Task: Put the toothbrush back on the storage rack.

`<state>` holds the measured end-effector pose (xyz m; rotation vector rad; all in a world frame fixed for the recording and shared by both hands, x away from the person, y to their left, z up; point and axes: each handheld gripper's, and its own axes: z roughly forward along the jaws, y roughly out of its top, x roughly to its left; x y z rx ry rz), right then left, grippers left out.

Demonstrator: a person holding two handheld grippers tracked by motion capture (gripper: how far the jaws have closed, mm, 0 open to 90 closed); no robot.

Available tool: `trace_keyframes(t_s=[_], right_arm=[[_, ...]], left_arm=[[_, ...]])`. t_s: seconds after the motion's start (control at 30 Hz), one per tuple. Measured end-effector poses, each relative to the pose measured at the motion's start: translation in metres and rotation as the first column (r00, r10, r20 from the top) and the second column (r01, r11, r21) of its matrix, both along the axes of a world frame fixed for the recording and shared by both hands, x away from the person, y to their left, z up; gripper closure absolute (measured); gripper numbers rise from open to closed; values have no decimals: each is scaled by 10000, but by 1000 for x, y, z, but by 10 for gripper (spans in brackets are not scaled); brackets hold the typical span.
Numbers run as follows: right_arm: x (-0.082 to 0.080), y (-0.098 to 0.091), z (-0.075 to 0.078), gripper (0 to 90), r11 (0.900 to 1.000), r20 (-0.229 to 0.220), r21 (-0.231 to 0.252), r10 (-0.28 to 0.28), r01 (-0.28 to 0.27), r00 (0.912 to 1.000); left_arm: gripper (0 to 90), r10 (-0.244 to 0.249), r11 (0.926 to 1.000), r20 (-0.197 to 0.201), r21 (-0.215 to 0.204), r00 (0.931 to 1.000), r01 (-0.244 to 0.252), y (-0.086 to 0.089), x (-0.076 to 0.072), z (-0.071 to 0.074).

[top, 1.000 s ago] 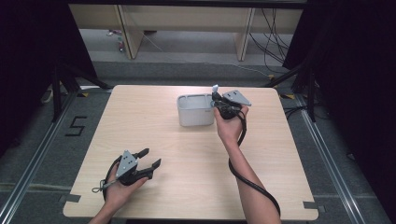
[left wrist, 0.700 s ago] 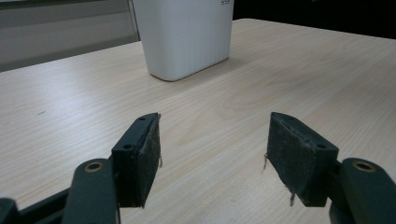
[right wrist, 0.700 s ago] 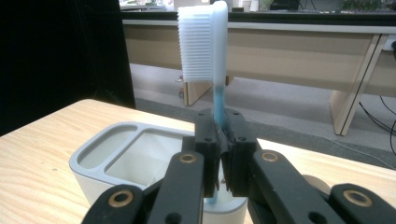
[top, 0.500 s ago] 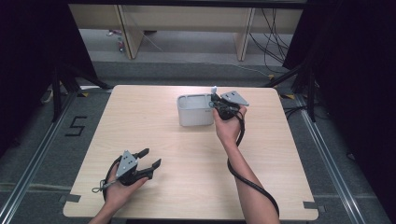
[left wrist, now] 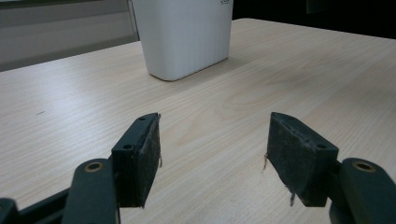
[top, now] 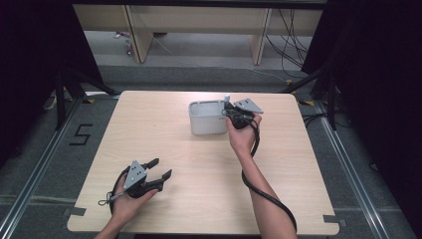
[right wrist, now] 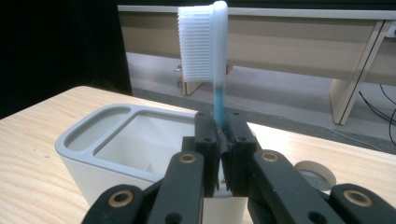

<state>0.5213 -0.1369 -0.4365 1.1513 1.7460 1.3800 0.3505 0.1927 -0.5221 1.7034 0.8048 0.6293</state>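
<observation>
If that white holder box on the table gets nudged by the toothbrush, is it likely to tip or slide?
The white rectangular plastic holder with the grey rim looks hollow and thin-walled, so probably light. Its wide flat base suggests it would slide on the smooth wooden table rather than tip. The white-headed, blue-necked toothbrush, pinched upright in the right gripper, seems stiff enough to shove it.
</observation>
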Motion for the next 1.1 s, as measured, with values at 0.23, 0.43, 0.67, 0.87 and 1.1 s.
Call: trace_keyframes(t_s=[0.23,0.43,0.67,0.87,1.1], right_arm=[[0,1,-4,860,10000,-227,-42,-43,43,9997],[2,3,-8,859,9999,-369,-109,24,-28,9993],[3,3,-12,858,9994,-456,-334,34,-49,9990],[2,3,-12,836,9995,-577,-288,123,-140,9983],[-1,2,-9,651,9995,-509,-310,-31,15,9987]], left_arm=[[344,1,10000,-1,2,10000,-1,0,0,0],[344,-6,10000,-8,8,10000,6,0,0,0],[344,-5,10000,-12,-13,10000,5,0,0,0],[344,-11,10000,-11,-10,10000,11,0,0,0],[344,-62,9999,80,-131,9999,63,-1,1,-1]])
